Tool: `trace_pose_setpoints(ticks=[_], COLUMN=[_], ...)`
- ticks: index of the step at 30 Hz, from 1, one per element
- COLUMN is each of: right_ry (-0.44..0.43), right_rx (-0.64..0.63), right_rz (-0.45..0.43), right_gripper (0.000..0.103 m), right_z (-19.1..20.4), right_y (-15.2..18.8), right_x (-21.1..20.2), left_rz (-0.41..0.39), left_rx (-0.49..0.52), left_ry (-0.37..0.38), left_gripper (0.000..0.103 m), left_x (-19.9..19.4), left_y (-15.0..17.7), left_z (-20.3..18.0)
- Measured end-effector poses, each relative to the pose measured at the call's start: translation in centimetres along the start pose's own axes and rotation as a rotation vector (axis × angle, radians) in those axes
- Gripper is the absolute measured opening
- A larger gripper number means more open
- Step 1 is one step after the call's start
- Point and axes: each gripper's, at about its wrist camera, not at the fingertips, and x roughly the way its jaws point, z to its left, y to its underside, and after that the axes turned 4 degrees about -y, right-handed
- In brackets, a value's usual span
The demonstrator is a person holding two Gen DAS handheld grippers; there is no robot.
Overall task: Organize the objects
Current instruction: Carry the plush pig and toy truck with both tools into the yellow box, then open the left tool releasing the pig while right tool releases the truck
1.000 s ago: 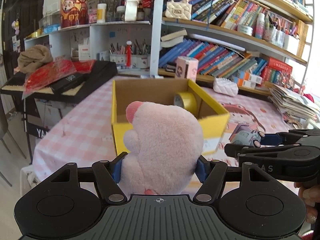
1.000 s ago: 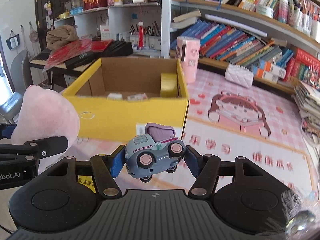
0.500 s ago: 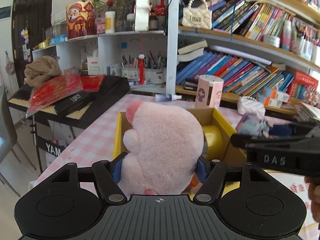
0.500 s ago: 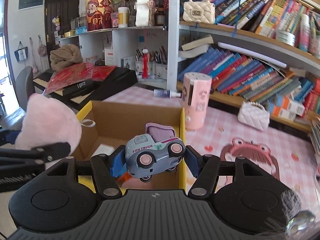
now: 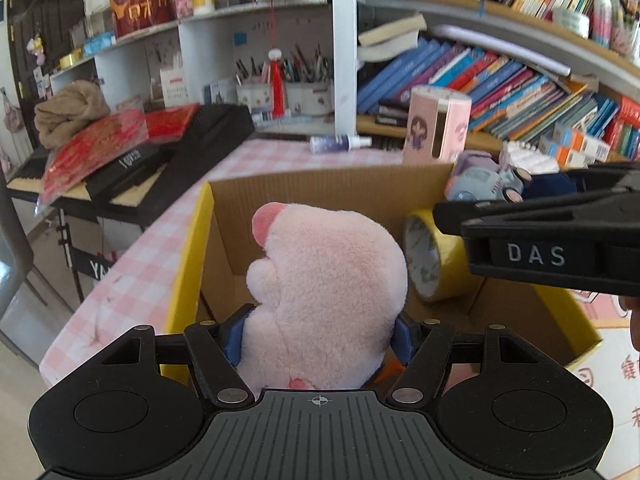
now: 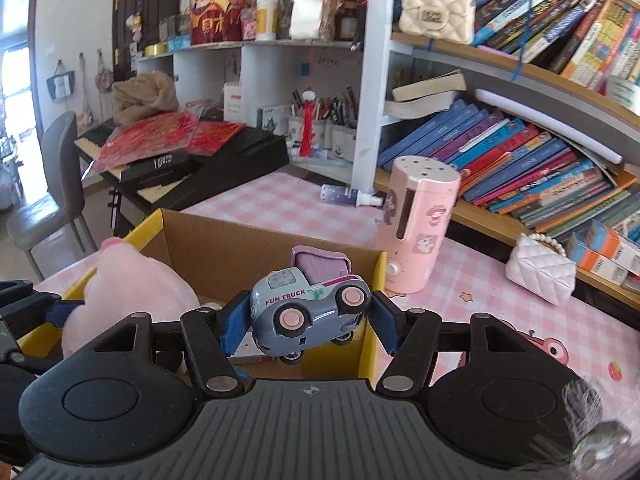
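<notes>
"FUN TRUCK" in pink caps on side of toy truck [image 6: 310, 312], w/ an unreadable smudge after it. "DAS" in white caps on side of right gripper [image 5: 536, 254], seen from left wrist view. "YA…" in white on black keyboard stand panel [image 5: 99, 268], rest cut off by table edge. Chinese characters on red figure tin [image 6: 212, 20] on shelf and on table mat [image 5: 624, 376]; too small/cropped to read. Book spines: illegible.

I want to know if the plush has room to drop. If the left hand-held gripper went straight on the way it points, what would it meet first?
Probably the cardboard box: its floor or far wall, left of the yellow tape roll. Depth is unclear.
</notes>
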Motion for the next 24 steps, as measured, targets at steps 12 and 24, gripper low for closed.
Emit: trace_pose_setpoints(ticks=[12, 24], right_ry=[-0.049, -0.071], right_rx=[-0.068, -0.096], right_rz=[0.106, 0.197], right_gripper=[0.061, 0.061], right_z=[0.7, 1.4], right_y=[-0.4, -0.4], right_x=[4.6, 6.8], left_rz=[0.043, 0.005], left_rx=[0.036, 0.053], left_ry=[-0.005, -0.007], left_gripper=[0.071, 0.077], left_x=[1.8, 1.4], left_y=[0.0, -0.2], left_z=[-0.7, -0.9])
